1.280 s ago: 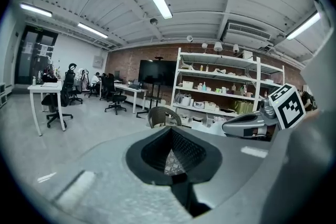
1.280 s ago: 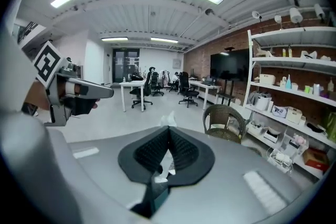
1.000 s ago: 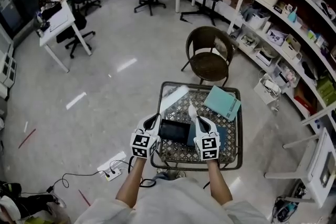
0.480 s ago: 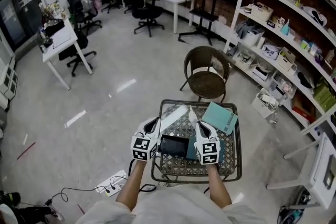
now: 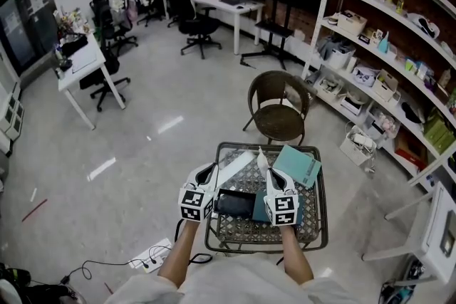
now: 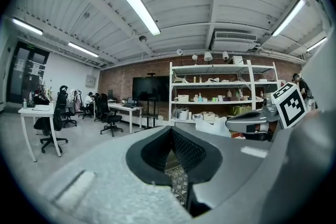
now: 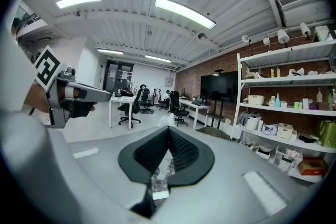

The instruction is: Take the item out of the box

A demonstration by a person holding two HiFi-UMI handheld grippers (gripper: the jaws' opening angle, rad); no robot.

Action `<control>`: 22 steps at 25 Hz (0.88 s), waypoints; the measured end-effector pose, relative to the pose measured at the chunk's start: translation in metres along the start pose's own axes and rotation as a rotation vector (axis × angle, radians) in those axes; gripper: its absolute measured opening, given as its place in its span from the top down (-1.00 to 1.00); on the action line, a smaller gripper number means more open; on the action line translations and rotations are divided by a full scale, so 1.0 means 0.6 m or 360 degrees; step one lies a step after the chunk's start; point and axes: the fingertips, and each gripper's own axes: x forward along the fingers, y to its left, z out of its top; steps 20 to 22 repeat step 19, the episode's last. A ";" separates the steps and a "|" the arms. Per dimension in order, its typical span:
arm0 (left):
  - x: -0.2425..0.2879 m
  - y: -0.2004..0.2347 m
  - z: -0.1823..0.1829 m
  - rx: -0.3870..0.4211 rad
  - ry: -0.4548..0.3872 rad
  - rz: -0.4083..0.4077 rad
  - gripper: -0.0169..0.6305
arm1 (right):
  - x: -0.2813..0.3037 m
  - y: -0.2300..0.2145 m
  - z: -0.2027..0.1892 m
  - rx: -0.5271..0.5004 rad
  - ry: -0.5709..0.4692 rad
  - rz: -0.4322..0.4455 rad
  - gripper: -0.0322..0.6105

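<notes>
With the teal lid [image 5: 298, 165] set aside at the table's [image 5: 312, 218] 1 o'clock, the black item [image 5: 235, 201] lies exposed at 9 o'clock, flanked by the left gripper [image 6: 171, 131] and right gripper [image 7: 168, 131], both jaws together and empty, probably poised for a two-sided lift.

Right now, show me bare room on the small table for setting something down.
Bare: the patterned glass table's near edge, in front of the flat black item, and its near right corner. Crowded: the far half, with the white strip and teal square lid.
</notes>
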 end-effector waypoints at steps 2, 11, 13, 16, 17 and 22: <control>0.000 -0.002 -0.001 -0.0001 0.0003 0.0002 0.93 | -0.001 -0.001 0.000 0.0000 0.0000 0.0002 0.90; -0.010 0.000 -0.009 -0.0013 0.0005 0.0019 0.93 | -0.006 0.003 -0.007 0.0003 0.0013 0.0006 0.90; -0.010 -0.002 -0.012 -0.0017 0.0007 0.0020 0.93 | -0.007 0.001 -0.011 0.0001 0.0018 0.0007 0.90; -0.008 -0.002 -0.016 -0.0022 0.0015 0.0017 0.93 | -0.004 0.003 -0.013 0.0001 0.0021 0.0009 0.90; -0.008 -0.001 -0.017 -0.0022 0.0019 0.0016 0.93 | -0.002 0.005 -0.014 0.0000 0.0022 0.0011 0.90; -0.007 0.000 -0.020 -0.0023 0.0025 0.0014 0.93 | 0.000 0.007 -0.015 -0.0002 0.0024 0.0013 0.90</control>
